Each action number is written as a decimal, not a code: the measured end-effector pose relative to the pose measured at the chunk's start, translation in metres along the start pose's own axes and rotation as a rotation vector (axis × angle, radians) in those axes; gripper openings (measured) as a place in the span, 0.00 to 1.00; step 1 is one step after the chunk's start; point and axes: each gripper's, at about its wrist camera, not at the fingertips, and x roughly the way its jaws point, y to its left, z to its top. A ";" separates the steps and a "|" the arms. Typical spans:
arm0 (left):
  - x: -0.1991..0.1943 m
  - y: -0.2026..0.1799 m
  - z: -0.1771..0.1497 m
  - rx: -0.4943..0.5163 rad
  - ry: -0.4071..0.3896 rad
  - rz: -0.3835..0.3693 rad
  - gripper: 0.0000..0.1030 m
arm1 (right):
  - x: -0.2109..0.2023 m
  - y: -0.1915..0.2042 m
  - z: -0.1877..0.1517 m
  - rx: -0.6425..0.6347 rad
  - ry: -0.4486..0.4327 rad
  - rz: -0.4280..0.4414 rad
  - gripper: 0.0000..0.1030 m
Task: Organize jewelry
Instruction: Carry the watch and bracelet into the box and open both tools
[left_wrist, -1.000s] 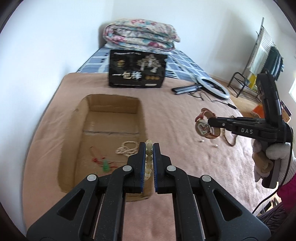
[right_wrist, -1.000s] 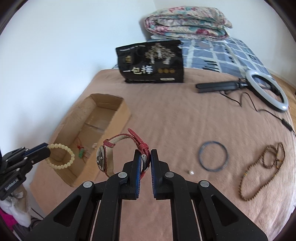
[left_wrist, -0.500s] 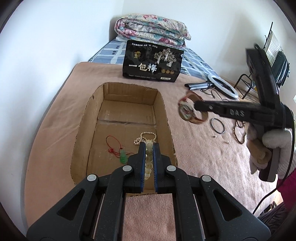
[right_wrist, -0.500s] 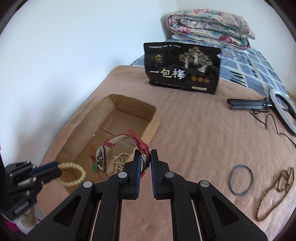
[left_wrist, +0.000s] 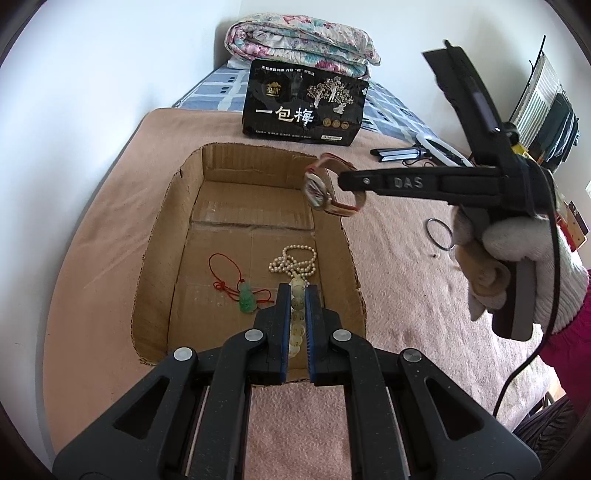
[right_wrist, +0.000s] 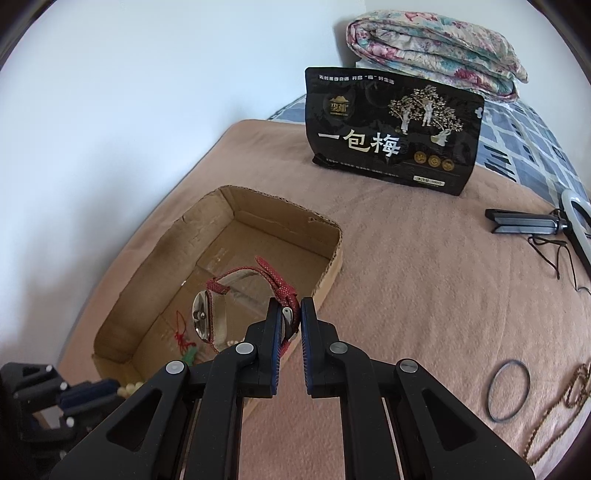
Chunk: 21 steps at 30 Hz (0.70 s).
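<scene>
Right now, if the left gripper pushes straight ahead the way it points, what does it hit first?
Probably the pearl necklace on the cardboard box floor, just beyond the left gripper and its bead bracelet; depth is uncertain.

Black snack bag (right_wrist: 393, 133) upright on tan blanket (right_wrist: 424, 266), folded floral quilt (right_wrist: 432, 48) behind, ring light (right_wrist: 576, 225) right
</scene>
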 end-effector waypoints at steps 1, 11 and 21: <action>0.000 0.000 0.000 0.000 0.002 -0.001 0.05 | 0.002 0.001 0.001 0.000 0.002 0.000 0.08; 0.004 0.001 -0.001 -0.006 0.013 -0.015 0.05 | 0.026 0.007 0.012 -0.004 0.020 -0.004 0.08; 0.010 0.004 -0.001 -0.012 0.030 -0.019 0.05 | 0.040 0.015 0.015 -0.028 0.032 0.024 0.12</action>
